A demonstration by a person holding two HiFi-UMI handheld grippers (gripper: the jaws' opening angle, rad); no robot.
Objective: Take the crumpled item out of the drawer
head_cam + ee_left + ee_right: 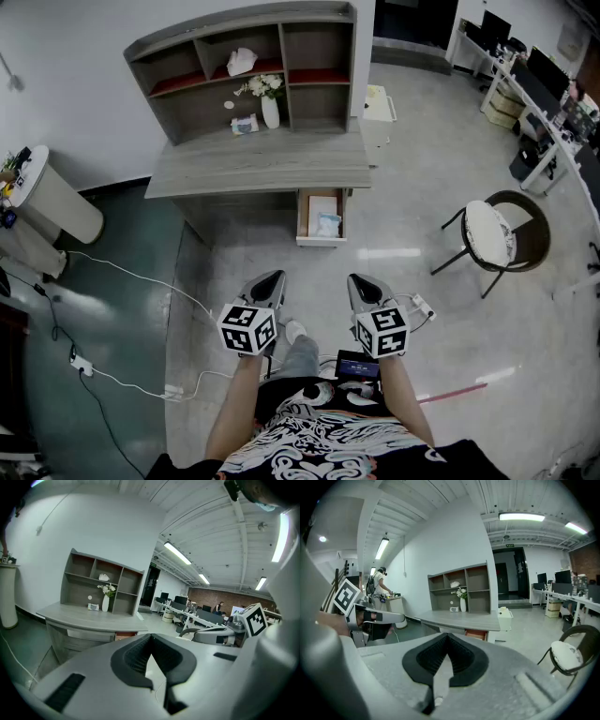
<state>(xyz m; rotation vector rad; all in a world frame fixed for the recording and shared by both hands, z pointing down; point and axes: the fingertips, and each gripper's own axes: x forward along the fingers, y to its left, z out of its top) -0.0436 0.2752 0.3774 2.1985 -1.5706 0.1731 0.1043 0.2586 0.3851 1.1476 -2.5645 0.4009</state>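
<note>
A grey desk (253, 169) with a shelf unit stands ahead of me. Its small drawer (302, 217) is pulled open under the right end. Inside lie a flat white sheet (322, 206) and a crumpled pale item (328, 225) at the front. My left gripper (272, 277) and right gripper (358, 279) hover side by side over the floor, well short of the drawer. Both are shut with nothing held. From the left gripper view (150, 637) the desk (89, 618) is far off. The right gripper view (447, 636) shows the drawer front (477, 633) in the distance.
A round chair (502, 234) stands to the right, and a white cylinder (56, 202) to the left. White cables (122, 272) and a power strip (422, 307) lie on the floor. A vase of flowers (270, 105) sits on the desk.
</note>
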